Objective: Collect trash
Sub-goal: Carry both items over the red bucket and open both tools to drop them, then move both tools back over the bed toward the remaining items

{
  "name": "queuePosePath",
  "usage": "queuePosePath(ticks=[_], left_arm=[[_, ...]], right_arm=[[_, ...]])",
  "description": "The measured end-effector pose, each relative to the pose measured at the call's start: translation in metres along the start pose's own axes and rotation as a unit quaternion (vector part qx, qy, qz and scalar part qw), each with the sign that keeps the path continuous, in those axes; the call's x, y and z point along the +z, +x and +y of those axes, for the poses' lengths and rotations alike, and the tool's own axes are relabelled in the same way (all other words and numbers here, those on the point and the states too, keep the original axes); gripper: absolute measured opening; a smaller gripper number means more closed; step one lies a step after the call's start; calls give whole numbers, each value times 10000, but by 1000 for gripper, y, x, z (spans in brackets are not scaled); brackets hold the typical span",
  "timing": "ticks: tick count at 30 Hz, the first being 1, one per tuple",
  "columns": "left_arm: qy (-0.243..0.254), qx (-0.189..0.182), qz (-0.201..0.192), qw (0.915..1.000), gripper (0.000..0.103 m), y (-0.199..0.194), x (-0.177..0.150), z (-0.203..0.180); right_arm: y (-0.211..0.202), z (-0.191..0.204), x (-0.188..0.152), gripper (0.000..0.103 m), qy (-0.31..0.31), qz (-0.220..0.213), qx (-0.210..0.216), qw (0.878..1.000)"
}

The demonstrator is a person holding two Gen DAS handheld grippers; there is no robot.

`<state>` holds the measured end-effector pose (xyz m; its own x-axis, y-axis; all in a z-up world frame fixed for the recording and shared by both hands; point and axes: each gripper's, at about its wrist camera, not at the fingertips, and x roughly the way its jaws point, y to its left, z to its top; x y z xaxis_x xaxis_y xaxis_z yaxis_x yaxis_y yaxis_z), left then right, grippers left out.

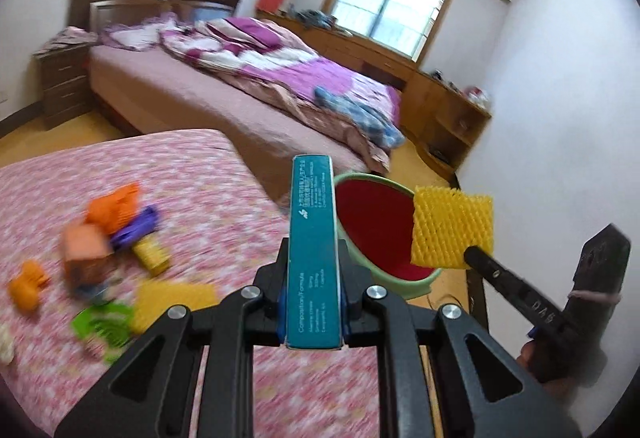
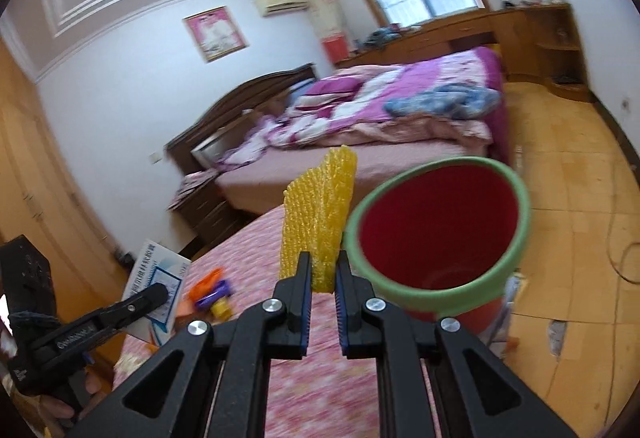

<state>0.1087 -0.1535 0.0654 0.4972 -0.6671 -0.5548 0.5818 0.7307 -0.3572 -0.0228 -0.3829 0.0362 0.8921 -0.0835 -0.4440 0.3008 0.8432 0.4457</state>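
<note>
Left wrist view: left hand-held gripper [image 1: 313,302] pinches a stiff, light teal box [image 1: 314,258] mid-length; right hand-held gripper [image 2: 323,278] nips soft yellow foam mesh [image 2: 320,222], near the red bin [image 2: 436,234].

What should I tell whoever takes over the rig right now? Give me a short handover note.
Left gripper: shut on a teal box, held on edge.
Right gripper: shut on a yellow foam net.
Bin: red inside with a green rim, just past the pink table edge, ahead of both grippers; nothing shows inside it.
Done: both pieces are picked up and carried close to the bin.
Left: drop both in, then go back for the clutter on the table, including an orange piece, a purple piece, a green piece and another yellow net.
</note>
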Motion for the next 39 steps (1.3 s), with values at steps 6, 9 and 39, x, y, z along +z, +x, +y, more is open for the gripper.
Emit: queuePosePath(ticks=[6, 9, 39], left_arm=[[309, -399, 223, 9985, 18, 66, 18, -34], [429, -568, 362, 9968, 18, 101, 23, -49], [438, -79, 415, 9981, 42, 130, 15, -53]], right_arm=[[27, -56, 8, 12, 340, 72, -552, 9979], [46, -78, 14, 12, 281, 216, -811, 9961], [70, -89, 14, 37, 328, 362, -627, 9968]])
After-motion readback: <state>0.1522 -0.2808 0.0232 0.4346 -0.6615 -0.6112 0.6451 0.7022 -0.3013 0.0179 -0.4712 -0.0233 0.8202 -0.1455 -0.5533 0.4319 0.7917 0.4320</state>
